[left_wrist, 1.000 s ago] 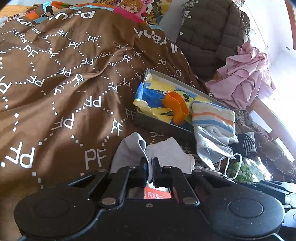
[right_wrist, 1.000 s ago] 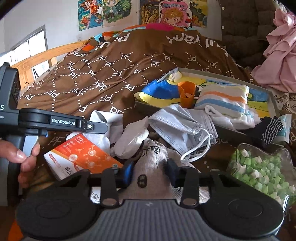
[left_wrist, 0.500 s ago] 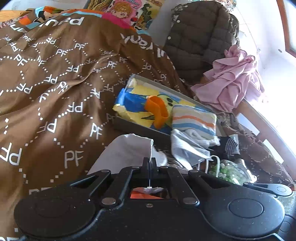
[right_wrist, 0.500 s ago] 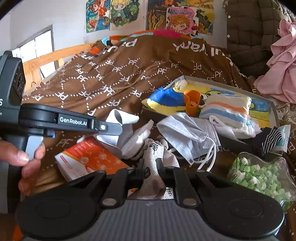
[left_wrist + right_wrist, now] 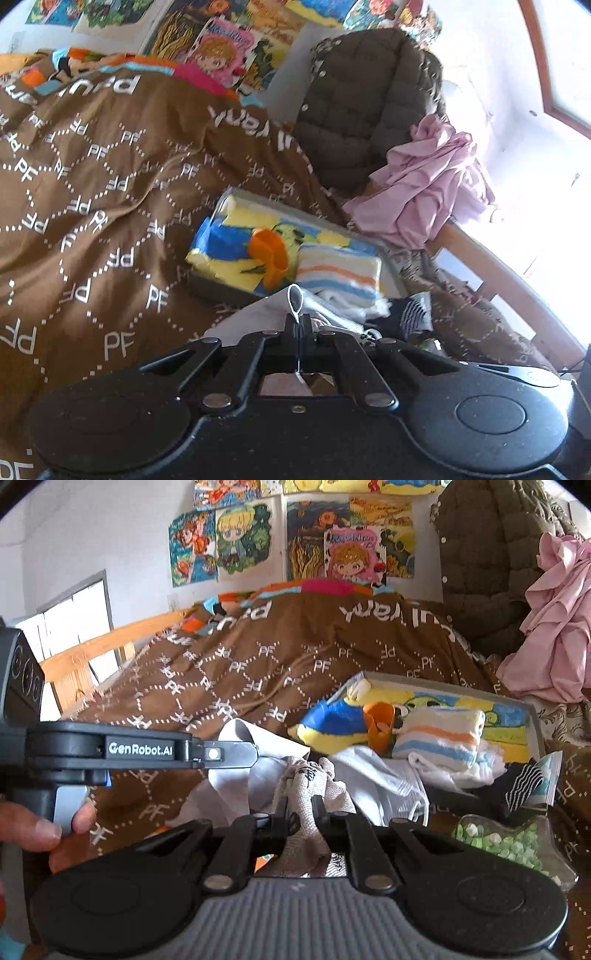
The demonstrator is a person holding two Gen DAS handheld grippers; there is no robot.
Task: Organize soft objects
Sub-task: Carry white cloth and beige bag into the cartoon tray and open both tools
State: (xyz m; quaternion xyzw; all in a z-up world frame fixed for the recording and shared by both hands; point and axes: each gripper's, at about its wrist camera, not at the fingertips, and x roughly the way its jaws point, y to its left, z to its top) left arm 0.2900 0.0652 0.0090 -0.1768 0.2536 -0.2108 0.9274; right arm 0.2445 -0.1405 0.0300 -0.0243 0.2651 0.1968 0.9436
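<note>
Brown bedspread; orange packet mostly hidden.

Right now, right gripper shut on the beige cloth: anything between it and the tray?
Yes. The face mask and white towel lie heaped before the tray's near edge, between it and the beige cloth in the right gripper.

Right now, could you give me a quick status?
Left gripper shut on white cloth. Right gripper shut on grey sock. Tray ahead, already crowded.
</note>
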